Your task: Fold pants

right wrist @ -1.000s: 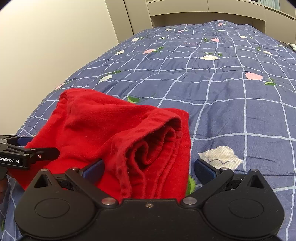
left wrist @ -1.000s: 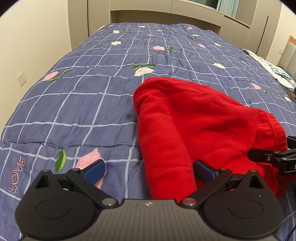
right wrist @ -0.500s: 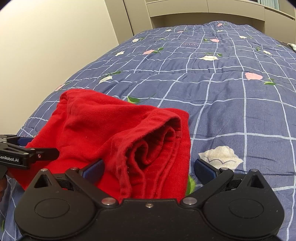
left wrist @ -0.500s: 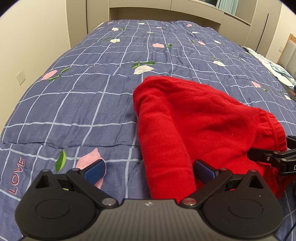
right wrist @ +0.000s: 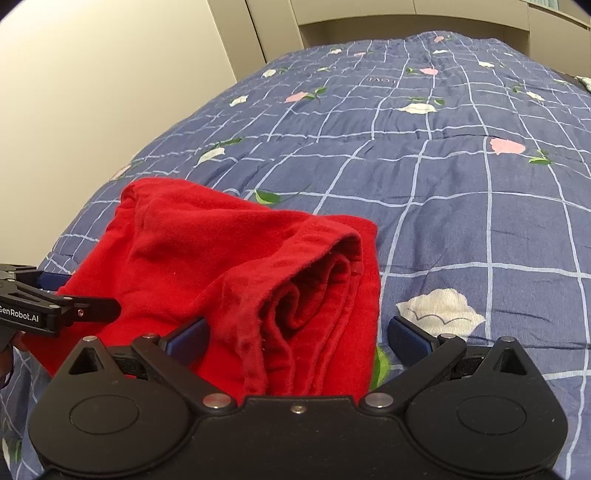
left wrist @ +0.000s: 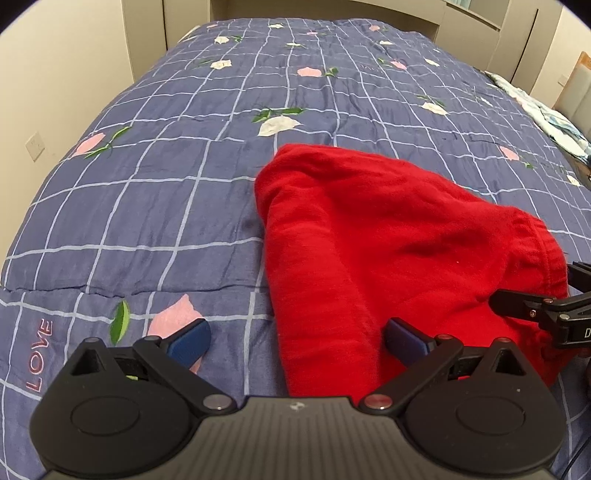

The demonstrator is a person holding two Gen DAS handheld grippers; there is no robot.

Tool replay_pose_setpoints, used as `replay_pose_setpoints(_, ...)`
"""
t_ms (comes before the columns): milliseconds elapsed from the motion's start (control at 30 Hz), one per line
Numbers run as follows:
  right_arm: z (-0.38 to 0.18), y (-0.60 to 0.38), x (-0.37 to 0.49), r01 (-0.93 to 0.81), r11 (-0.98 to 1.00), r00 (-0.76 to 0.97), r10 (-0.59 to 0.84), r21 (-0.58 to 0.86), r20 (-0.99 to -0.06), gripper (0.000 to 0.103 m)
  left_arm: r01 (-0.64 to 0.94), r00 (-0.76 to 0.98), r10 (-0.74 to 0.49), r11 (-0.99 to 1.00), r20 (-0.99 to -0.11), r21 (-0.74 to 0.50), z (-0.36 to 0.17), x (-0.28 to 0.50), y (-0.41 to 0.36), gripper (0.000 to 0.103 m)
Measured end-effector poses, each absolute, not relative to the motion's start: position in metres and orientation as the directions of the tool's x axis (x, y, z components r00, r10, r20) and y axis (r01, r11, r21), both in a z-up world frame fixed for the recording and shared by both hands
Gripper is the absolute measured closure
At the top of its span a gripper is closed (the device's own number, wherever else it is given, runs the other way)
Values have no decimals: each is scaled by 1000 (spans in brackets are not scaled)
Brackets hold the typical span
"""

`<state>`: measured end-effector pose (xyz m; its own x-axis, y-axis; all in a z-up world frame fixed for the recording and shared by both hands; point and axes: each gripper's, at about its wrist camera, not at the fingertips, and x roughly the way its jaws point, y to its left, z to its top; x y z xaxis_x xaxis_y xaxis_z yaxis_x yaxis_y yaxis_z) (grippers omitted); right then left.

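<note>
Red pants (left wrist: 388,236) lie folded in a thick bundle on the blue checked bedspread (left wrist: 166,177). In the right wrist view the pants (right wrist: 229,258) show stacked layers and a rolled edge facing me. My left gripper (left wrist: 297,338) is open, its jaws wide, with the near left corner of the bundle between them. My right gripper (right wrist: 297,338) is open, its jaws wide around the near right end of the bundle. Neither grips the cloth. Each gripper's arm shows at the edge of the other's view.
The bedspread (right wrist: 461,206) with flower prints stretches far ahead. A cream wall (right wrist: 92,92) runs along the left of the bed and a headboard unit (left wrist: 332,11) stands at the far end. Patterned bedding (left wrist: 554,118) lies at the far right.
Both cameras have tilted slightly downward, so the bed's far end sits higher in view. The pants and both open grippers stay in place.
</note>
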<state>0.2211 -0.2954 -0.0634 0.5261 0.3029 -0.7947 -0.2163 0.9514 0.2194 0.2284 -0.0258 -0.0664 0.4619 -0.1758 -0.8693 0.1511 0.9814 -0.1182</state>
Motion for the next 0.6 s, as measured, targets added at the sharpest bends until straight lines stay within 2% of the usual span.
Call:
replay_pose_setpoints(100, -60, -294, 220, -212, 952, 513, 301, 221, -804, 3, 168, 448, -197, 977, -872, -134, -64, 229, -29, 3)
replay_pose_setpoints(167, -58, -296, 219, -194, 953, 516, 300, 232, -803, 8, 178, 442, -207, 974, -873, -140, -63, 228, -31, 8)
replay_pose_setpoints(300, -53, -304, 214, -158, 945, 518, 326, 286, -791, 23, 184, 431, -231, 969, -872, -166, -60, 228, -32, 19)
replay_pose_setpoints(367, -52, -307, 211, -137, 944, 522, 327, 301, -788, 29, 185, 428, -244, 966, -870, -179, -58, 227, -33, 30)
replay_pose_setpoints(533, -48, -313, 203, -107, 934, 533, 344, 342, -773, 56, 176, 437, -237, 969, -867, -176, -54, 225, -34, 43)
replay_pose_setpoints(600, -45, -314, 199, -101, 930, 538, 350, 353, -767, 63, 168, 444, -236, 969, -864, -179, -51, 223, -33, 49)
